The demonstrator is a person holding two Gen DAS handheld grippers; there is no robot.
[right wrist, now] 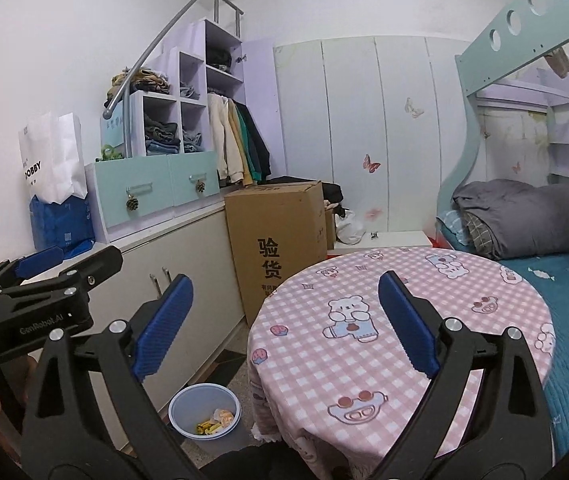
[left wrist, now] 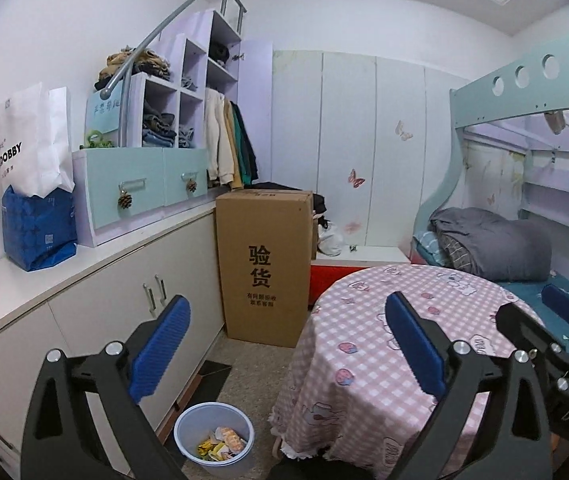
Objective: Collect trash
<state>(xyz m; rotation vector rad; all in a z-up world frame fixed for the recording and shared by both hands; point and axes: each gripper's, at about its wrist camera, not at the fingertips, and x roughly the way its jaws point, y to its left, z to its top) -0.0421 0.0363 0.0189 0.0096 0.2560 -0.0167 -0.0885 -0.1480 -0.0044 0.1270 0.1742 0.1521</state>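
Cardboard box [left wrist: 262, 264] front: big "验货", smaller lines beneath unreadable. White paper bag [left wrist: 32, 140]: "DOBBY", start cut off. Left gripper [right wrist: 40, 264] body: "GenRobot.AI". Right gripper [left wrist: 524, 308] body: "DAS".

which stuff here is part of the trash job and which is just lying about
Job: trash bin on the floor, wrappers inside it, left tongs and right tongs, both open and empty.

Lying about: cardboard box, white paper bag, grey blanket, hanging jackets.
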